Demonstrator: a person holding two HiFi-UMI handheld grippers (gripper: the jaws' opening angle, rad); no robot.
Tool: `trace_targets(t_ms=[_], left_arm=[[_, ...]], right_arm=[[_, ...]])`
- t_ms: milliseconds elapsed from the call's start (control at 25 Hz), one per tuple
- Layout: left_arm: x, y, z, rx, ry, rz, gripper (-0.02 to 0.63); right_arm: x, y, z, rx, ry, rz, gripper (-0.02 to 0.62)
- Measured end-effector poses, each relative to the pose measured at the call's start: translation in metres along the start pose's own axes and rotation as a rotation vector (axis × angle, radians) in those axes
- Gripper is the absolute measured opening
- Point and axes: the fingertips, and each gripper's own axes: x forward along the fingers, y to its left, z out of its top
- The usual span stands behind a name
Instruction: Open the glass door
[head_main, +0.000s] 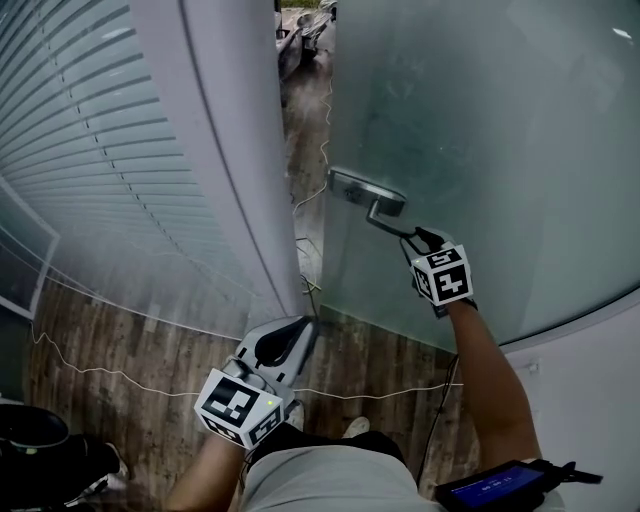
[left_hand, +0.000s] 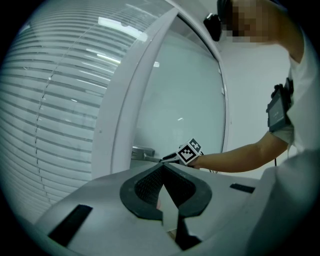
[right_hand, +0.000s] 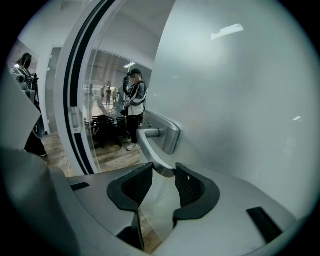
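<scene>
Clamped on the lever handle (right_hand: 149, 147), the right gripper (right_hand: 162, 172) has its two black pads on either side of the metal bar's free end, which fills the space between them. In the head view this grip sits just right of centre. The handle's steel backplate (head_main: 365, 188) lies up and to the left of it, fixed near the left edge of the frosted glass door (head_main: 500, 130), which fills the upper right of the frame. The door stands ajar. A narrow gap (head_main: 305, 90) runs down from the top centre between its edge and the white door post (head_main: 225, 150), and more floor shows through it. A thin white cable (head_main: 318, 150) trails along the floor through that gap, and cable also crosses the wood floor (head_main: 150, 350) at the foot of the door. Slatted blinds (head_main: 80, 130) behind glass take up the upper left. The left gripper (head_main: 300, 328) sits low in the middle of the frame, well apart from the door, pointing toward the base of the post. Its jaws are pressed together with nothing between them. A screened device (head_main: 495, 487) is strapped to the right forearm at the lower right. Through the gap, the right gripper view shows a person (right_hand: 134, 105) standing in the room beyond, beside dark furniture (right_hand: 105, 125) too small to make out.
</scene>
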Motion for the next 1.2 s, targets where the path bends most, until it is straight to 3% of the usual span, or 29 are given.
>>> trace_targets(t_ms=[200,640,960,1200], left_arm=[[0.011,-0.001,-0.009,0.006,0.004,0.006,0.0],[0.02,-0.005,0.004,0.007,-0.001,0.002,0.0],[0.018,-0.012,0.005,0.02,0.002,-0.015,0.0],[0.016,-0.011,0.005,0.028,0.002,-0.017,0.0]], right_arm=[[0.018,-0.012,-0.008,0.017,-0.013,-0.001,0.143],[0.035,-0.048,0.012,0.017,-0.017,-0.042,0.143],[0.053,-0.07,0.016,0.101,-0.015,-0.009,0.143],[0.049,-0.085,0.014,0.1,-0.019,-0.086,0.144]])
